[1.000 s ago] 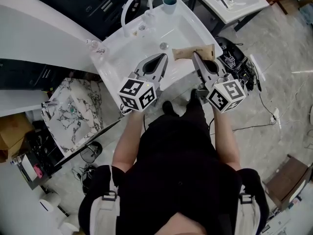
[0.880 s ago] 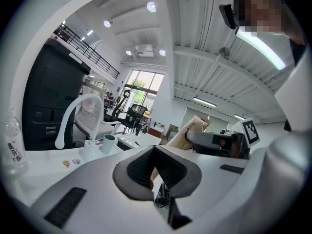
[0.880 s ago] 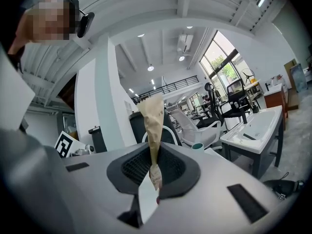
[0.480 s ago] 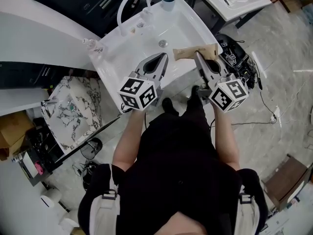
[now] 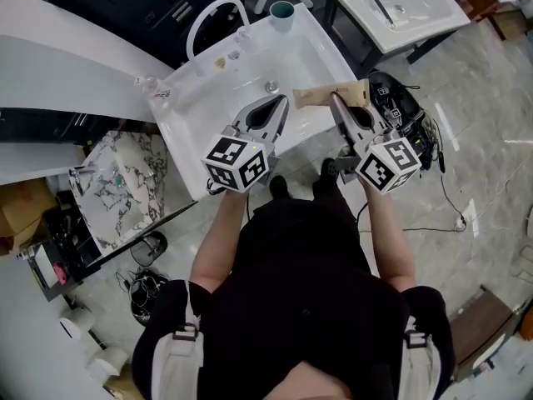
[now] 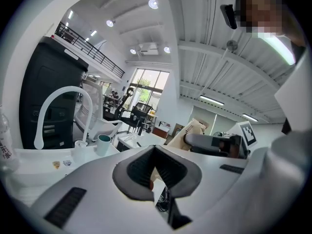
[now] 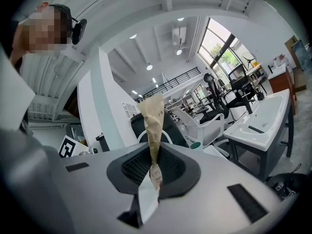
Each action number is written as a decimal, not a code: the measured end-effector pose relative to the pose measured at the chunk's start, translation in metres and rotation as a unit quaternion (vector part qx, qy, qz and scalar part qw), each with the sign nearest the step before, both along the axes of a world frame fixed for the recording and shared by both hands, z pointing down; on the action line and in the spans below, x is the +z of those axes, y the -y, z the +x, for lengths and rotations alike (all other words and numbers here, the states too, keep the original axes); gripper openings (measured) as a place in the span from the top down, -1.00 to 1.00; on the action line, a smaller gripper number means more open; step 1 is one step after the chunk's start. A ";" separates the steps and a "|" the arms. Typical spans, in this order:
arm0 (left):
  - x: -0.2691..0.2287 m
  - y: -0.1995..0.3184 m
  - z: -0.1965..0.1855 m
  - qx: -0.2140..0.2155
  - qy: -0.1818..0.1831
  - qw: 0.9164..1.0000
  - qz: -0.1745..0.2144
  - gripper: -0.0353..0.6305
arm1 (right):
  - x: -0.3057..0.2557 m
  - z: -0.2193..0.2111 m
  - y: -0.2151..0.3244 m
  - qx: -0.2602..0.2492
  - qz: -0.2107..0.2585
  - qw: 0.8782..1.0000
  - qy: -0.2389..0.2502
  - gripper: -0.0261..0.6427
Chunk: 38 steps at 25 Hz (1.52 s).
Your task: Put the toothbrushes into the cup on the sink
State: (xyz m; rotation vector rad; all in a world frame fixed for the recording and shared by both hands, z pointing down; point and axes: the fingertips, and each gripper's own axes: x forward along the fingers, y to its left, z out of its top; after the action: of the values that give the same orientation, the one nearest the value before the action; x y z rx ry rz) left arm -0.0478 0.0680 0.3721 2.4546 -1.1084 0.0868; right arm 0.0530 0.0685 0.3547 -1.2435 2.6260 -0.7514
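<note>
A white sink point(image 5: 187, 132) stands in front of me, with a teal cup point(image 5: 281, 10) on its far right corner beside the white arched faucet point(image 5: 210, 17). My right gripper point(image 5: 334, 100) is shut on a brown paper toothbrush packet point(image 5: 326, 96), which lies flat over the sink's right rim. In the right gripper view the packet point(image 7: 151, 116) sticks up from between the pads. My left gripper point(image 5: 279, 102) hovers over the sink's front edge, jaws shut with nothing in them. The left gripper view shows the cup point(image 6: 103, 144) and the packet point(image 6: 196, 128).
A small clear bottle point(image 5: 151, 84) stands on the sink's left rim, and the drain point(image 5: 271, 86) sits mid-basin. A second white basin point(image 5: 400, 2) is at the back right. Cables and dark gear point(image 5: 410, 113) lie on the floor to the right. A marbled slab point(image 5: 117, 192) leans at the left.
The head view has drifted, so the sink now sits further up and left in frame. Both grippers keep their pose, and the packet stays gripped.
</note>
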 end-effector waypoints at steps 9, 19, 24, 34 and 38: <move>0.003 0.027 0.046 -0.044 0.012 0.999 0.000 0.87 | 0.014 0.032 0.027 -0.072 0.004 0.997 -0.005 0.77; 0.014 0.046 0.078 -0.103 0.045 0.994 -0.003 0.87 | 0.021 0.061 0.062 -0.132 -0.002 0.991 0.002 0.77; 0.017 0.046 0.086 -0.123 0.047 0.991 -0.002 0.87 | 0.026 0.065 0.070 -0.157 0.000 0.988 -0.006 0.77; 0.026 0.039 0.065 -0.157 0.052 0.986 -0.015 0.87 | 0.037 0.051 0.084 -0.180 -0.011 0.983 -0.010 0.77; 0.031 0.053 0.057 -0.155 0.046 0.987 -0.021 0.87 | 0.034 0.044 0.100 -0.170 -0.002 0.985 -0.021 0.77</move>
State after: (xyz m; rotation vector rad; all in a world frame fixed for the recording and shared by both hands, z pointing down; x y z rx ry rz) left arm 0.0096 0.0151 0.4034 2.2309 -1.4995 0.1275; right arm 0.0973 -0.0317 0.3882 -0.8268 2.9116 -0.7833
